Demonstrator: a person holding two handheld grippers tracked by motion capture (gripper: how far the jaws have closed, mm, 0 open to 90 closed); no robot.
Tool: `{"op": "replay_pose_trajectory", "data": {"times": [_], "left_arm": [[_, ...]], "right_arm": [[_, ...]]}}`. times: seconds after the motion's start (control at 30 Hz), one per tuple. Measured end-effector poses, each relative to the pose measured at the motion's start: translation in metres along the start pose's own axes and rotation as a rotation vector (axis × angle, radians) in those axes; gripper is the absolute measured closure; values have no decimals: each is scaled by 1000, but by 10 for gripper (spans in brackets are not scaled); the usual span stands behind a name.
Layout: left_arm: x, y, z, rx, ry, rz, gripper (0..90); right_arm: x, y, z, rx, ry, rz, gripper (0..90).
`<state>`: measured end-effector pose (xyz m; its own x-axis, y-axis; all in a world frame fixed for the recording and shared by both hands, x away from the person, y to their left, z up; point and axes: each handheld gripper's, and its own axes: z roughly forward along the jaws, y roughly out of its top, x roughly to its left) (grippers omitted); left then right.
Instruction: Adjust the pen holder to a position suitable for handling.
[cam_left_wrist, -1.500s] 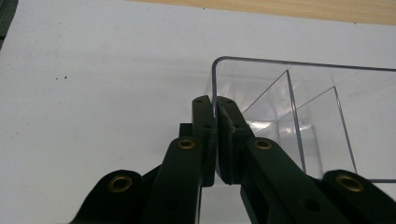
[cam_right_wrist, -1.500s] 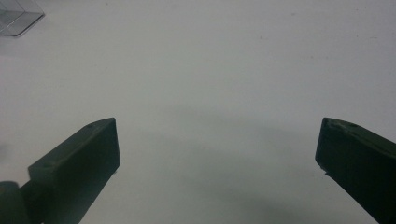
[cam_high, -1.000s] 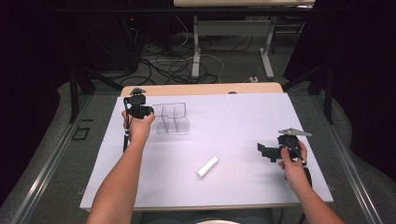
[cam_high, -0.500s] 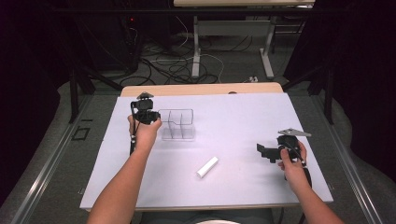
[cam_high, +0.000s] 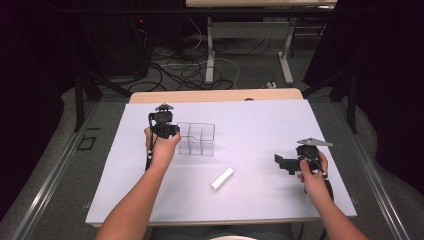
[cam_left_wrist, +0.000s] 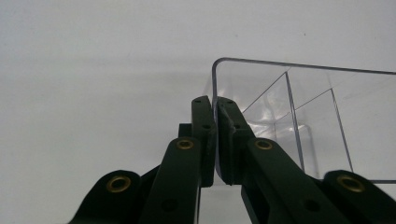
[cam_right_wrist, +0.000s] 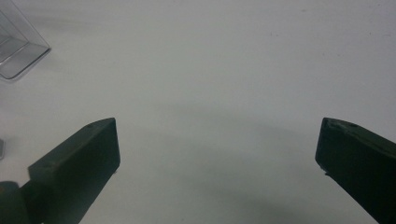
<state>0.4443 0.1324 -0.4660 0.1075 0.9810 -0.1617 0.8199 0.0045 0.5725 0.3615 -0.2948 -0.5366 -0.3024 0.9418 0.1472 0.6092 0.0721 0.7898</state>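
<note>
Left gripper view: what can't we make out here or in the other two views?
- Clear box: its right end is cut off by the frame edge in the left gripper view; the left gripper, shut on its wall, covers the near rim.
- White block: too small in the high view to identify.
- Right gripper: jaws open, their bases cut off by the bottom edge of the right gripper view.

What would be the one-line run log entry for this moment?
left hand-held gripper: shut on clear organizer wall | right hand-held gripper: open, holding nothing | white block: lying on table
</note>
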Motion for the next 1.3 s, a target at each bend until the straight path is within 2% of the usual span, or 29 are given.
{"op": "replay_pose_trajectory", "data": {"times": [0.13,0.3,0.37,0.4,0.5,0.6,0.7,0.83,0.9,0.97,1.0,1.07,1.17,1.3], "left_arm": [[0,-3,-1,-1,-23,10,860],[2,-7,-2,-27,-44,17,839],[2,-7,-3,-36,-55,33,823],[2,-7,-4,-45,-66,34,788],[3,-7,-7,-61,-80,58,745],[5,-8,-11,-75,-101,64,718],[8,-9,-14,-91,-130,63,704],[17,-10,-21,-146,-157,66,689],[22,-10,-25,-157,-167,64,689],[24,-11,-27,-167,-178,61,696],[25,-12,-27,-190,-174,50,715],[29,-12,-29,-181,-195,43,774],[33,-14,-27,-188,-183,33,848],[35,-16,-21,-163,-171,38,894]], "right_arm": [[0,0,0,4,0,2,0],[0,0,0,4,-1,0,0],[0,0,0,3,-1,0,0],[0,0,0,-1,-4,-1,0],[-1,0,0,-1,-3,6,0],[-1,0,-1,-2,-4,7,0],[-1,0,-1,-1,-3,8,0],[-1,0,0,2,-6,-1,0],[-1,0,0,2,-6,-1,0],[-1,0,0,3,-6,1,0],[-1,0,0,4,-4,0,0],[-1,0,0,7,-6,0,0],[-1,0,1,7,-9,0,0],[-1,-1,1,9,-5,1,0]]}}
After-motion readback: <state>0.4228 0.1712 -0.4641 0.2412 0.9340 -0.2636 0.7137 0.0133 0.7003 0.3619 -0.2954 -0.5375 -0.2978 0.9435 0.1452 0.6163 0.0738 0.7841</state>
